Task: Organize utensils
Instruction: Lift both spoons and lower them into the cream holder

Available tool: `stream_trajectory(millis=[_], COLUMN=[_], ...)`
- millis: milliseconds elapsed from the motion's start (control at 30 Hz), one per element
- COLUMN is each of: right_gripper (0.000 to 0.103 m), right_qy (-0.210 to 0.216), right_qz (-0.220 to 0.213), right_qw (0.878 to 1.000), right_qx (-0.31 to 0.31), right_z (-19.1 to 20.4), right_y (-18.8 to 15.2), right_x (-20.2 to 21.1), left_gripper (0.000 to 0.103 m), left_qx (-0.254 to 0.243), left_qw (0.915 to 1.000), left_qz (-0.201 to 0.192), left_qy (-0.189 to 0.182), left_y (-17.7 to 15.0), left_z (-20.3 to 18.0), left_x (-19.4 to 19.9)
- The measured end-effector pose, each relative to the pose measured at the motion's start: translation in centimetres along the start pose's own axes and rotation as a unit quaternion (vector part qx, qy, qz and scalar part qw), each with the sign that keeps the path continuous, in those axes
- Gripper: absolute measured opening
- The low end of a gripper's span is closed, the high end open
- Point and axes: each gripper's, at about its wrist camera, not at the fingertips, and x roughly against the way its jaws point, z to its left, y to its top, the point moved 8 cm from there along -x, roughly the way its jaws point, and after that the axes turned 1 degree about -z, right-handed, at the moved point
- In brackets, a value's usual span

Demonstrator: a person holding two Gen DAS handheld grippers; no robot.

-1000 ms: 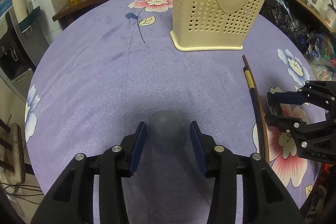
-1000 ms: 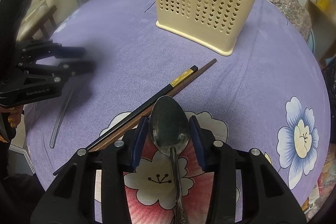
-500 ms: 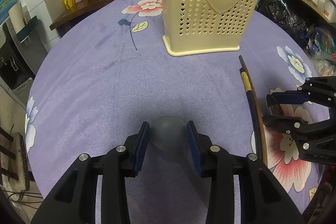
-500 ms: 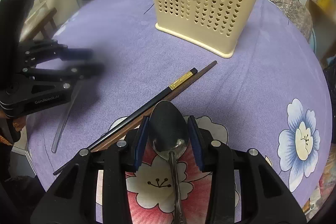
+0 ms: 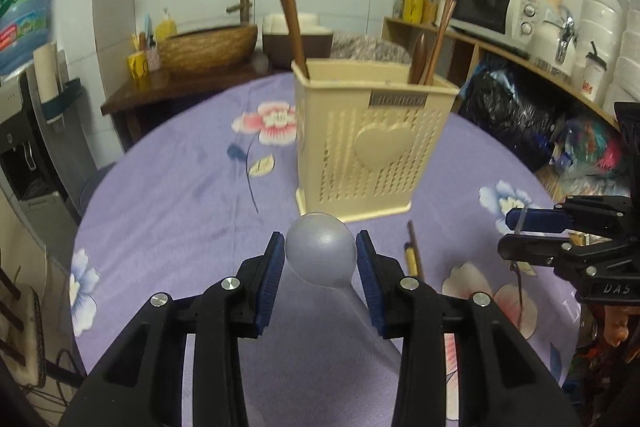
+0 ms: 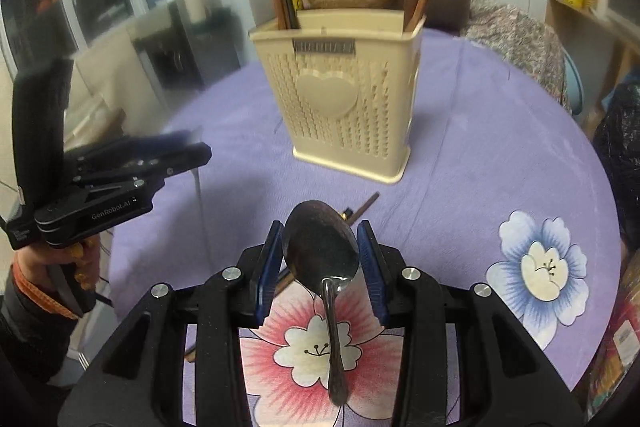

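My left gripper [image 5: 320, 255] is shut on the bowl of a grey plastic spoon [image 5: 321, 247], held above the purple floral tablecloth [image 5: 180, 211]. My right gripper [image 6: 320, 253] is shut on the bowl of a metal spoon [image 6: 322, 247], whose handle runs back toward the camera. A cream perforated utensil holder [image 5: 372, 147] [image 6: 344, 99] stands upright ahead of both, with wooden chopsticks and a wooden spoon in it. Each gripper shows in the other's view: the right gripper [image 5: 506, 233] at the right, the left gripper [image 6: 200, 155] at the left.
A pair of dark chopsticks [image 5: 414, 251] [image 6: 360, 213] lies on the cloth between the grippers and the holder. Behind the table are a wicker basin [image 5: 208, 47], a microwave [image 5: 496, 11] on a counter and black bags [image 5: 504, 119]. A hand [image 6: 48, 263] grips the left tool.
Both grippers have risen from the cloth with their spoons and tilted up, so the holder's open top and the room behind now show. The chopsticks stayed on the table.
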Motion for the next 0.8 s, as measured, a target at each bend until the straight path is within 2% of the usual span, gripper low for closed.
stream_trajectory(millis=[100,533,700,800], right_gripper=[0.038,0.038,0.038,0.038], right_qy=[-0.004,0.004,0.012,0.018], right_qz=[-0.020,-0.055,-0.080,-0.101], right_qw=[1.000,0.998,0.996,0.994], right_qx=[-0.005,-0.033,-0.030,-0.028], right_z=[-0.2,-1.0,-0.6,-0.3], right_y=[0.7,1.3,3.0,5.1], right_x=[1.3,3.2,4.3,5.3], left_gripper=[0.037,0.037,0.037,0.037], left_qx=[-0.010,-0.006,-0.005,-0.009], left_qw=[0.9998,0.9992,0.9982,0.9966], left_qz=[-0.019,-0.040,-0.060,-0.082], left_qy=[0.006,0.006,0.000,0.003], left_y=[0.9,1.3,3.3,5.7], left_z=[-0.3,0.1,0.5,0.7], left_x=[0.5,1.2,2.6,3.6])
